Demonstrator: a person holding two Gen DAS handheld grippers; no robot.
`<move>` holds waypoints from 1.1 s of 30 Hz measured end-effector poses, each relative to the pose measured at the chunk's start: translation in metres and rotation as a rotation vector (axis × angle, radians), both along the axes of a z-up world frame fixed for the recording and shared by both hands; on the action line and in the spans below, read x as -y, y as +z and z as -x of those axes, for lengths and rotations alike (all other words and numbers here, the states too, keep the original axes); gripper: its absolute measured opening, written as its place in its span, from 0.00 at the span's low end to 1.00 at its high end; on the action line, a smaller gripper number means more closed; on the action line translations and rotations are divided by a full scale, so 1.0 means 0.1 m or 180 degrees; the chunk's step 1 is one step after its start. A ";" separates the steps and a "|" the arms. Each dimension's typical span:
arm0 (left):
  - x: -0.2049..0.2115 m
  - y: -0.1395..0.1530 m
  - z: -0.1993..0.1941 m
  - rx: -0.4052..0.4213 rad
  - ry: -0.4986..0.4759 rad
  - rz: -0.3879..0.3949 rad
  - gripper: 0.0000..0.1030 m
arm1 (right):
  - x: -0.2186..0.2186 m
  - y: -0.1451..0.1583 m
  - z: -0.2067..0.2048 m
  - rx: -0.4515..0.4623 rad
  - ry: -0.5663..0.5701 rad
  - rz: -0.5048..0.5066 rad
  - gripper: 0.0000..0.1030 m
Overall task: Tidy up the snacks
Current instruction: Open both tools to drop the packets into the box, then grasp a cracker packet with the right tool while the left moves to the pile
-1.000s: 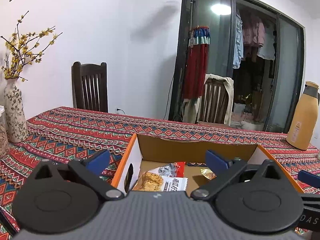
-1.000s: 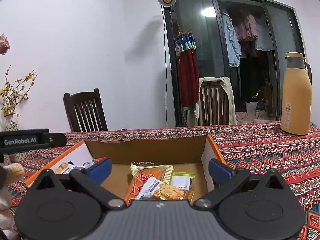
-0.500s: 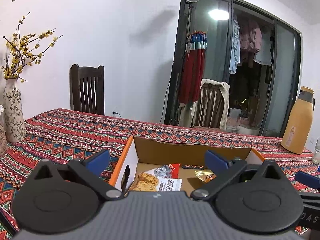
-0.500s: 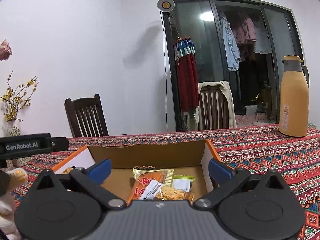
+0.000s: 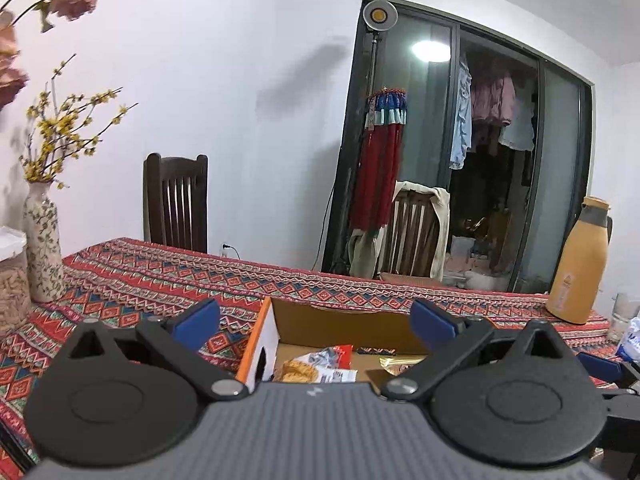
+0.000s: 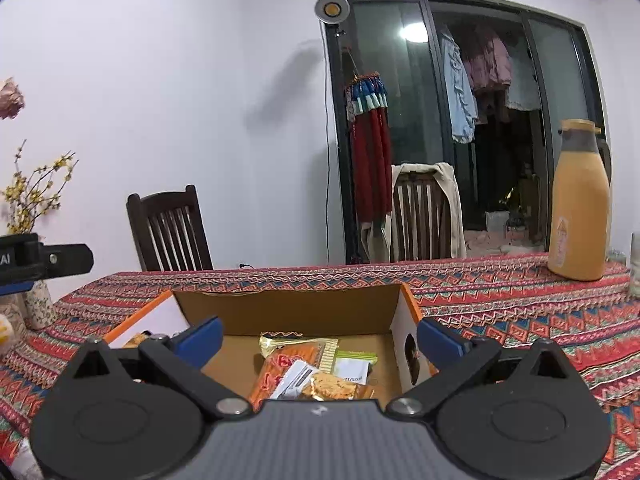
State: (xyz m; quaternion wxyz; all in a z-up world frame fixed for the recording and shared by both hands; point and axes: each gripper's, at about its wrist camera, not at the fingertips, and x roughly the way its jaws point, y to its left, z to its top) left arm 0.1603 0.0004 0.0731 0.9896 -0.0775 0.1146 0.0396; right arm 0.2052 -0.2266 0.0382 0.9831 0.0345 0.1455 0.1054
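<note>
An open cardboard box [image 5: 344, 316] with orange-edged flaps sits on the patterned tablecloth and holds several snack packets [image 5: 316, 366]. In the right wrist view the box [image 6: 288, 312] holds an orange packet [image 6: 280, 368], a cracker packet [image 6: 330, 386] and a green-white sachet [image 6: 354, 366]. My left gripper [image 5: 316, 322] is open and empty, above the box's near side. My right gripper [image 6: 318, 338] is open and empty, above the box. The left gripper's body [image 6: 44, 260] shows at the left edge of the right wrist view.
A flower vase [image 5: 42, 248] and a lidded jar [image 5: 12, 280] stand at the left. An orange thermos [image 6: 580, 204] and a glass [image 6: 634, 264] stand at the right. Two wooden chairs [image 5: 176, 204] are behind the table.
Both grippers have pulled back and tilted up a little, so the box sits lower and smaller in both views. Both stay open and empty.
</note>
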 end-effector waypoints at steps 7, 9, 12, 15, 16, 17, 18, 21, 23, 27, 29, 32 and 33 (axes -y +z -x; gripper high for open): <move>-0.24 -0.07 0.23 -0.0090 -0.0027 0.0089 1.00 | -0.09 -0.02 0.41 -0.0198 0.0189 -0.0006 1.00; -0.30 -0.10 0.32 -0.0124 -0.0035 0.0072 1.00 | -0.10 -0.05 0.55 -0.0238 0.0195 -0.0002 1.00; -0.36 -0.18 0.46 -0.0194 -0.0075 0.0013 1.00 | -0.10 -0.13 0.71 -0.0318 0.0172 0.0029 1.00; -0.45 -0.29 0.56 -0.0322 -0.0121 -0.0006 1.00 | -0.05 -0.23 0.88 -0.0422 0.0132 0.0008 1.00; -0.49 -0.32 0.59 -0.0360 -0.0120 -0.0009 1.00 | -0.03 -0.26 0.93 -0.0454 0.0106 0.0007 1.00; -0.52 -0.35 0.61 -0.0389 -0.0114 -0.0011 1.00 | 0.00 -0.29 0.97 -0.0484 0.0077 0.0013 1.00; -0.56 -0.39 0.64 -0.0407 -0.0103 -0.0013 1.00 | 0.02 -0.31 1.00 -0.0509 0.0051 0.0022 1.00; -0.64 -0.47 0.74 -0.0358 0.0007 -0.0084 1.00 | 0.06 -0.37 1.10 -0.0569 -0.0002 0.0113 1.00; -0.69 -0.51 0.75 -0.0366 0.0083 -0.0129 1.00 | 0.08 -0.40 1.14 -0.0608 -0.0042 0.0210 1.00; -0.76 -0.59 0.71 -0.0411 0.0142 -0.0089 1.00 | 0.12 -0.42 1.18 -0.0644 -0.0049 0.0265 1.00; -0.77 -0.64 0.68 -0.0431 0.0145 -0.0091 1.00 | 0.12 -0.41 1.19 -0.0625 -0.0031 0.0269 1.00; -0.79 -0.67 0.64 -0.0484 0.0104 -0.0055 1.00 | 0.09 -0.41 1.16 -0.0600 -0.0106 0.0339 1.00; -0.78 -0.68 0.64 -0.0485 0.0085 -0.0030 1.00 | 0.08 -0.41 1.14 -0.0610 -0.0124 0.0363 1.00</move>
